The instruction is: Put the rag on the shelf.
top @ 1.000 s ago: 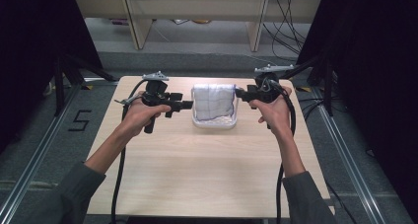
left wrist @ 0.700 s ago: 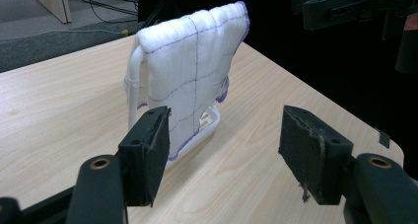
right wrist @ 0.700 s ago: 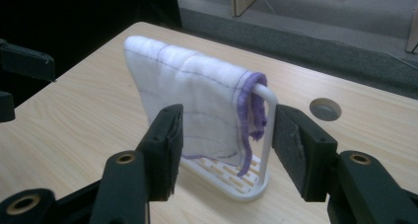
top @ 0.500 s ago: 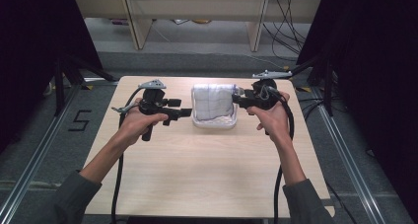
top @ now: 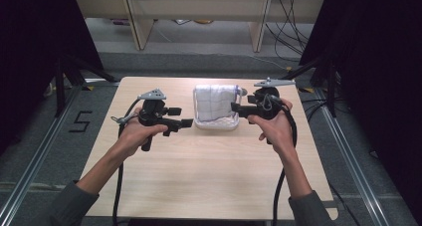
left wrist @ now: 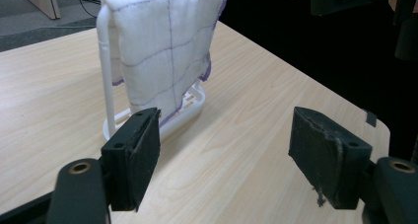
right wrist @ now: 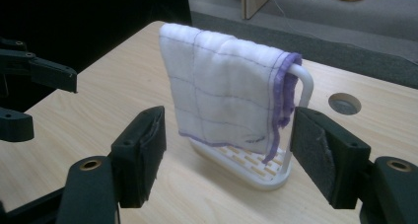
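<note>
A white cloth with purple grid lines and a purple hem hangs over a white plastic rack at the middle of the wooden table. My left gripper is level just left of the rack and points at it. Its jaws have just been opening and stand wide, with nothing between them. My right gripper faces the rack's right end. Its jaws have also just been opening and are clear of the cloth. The left gripper view has the cloth ahead of the left pad.
A round cable hole sits in the table beyond the rack. Wooden shelf legs and cables lie on the floor behind the table. Dark curtains flank both sides, and cables trail from both grippers.
Both grippers have drifted toward the near side of the table beside the rack. Their jaws stand wider apart than before. The cloth and rack have not moved.
</note>
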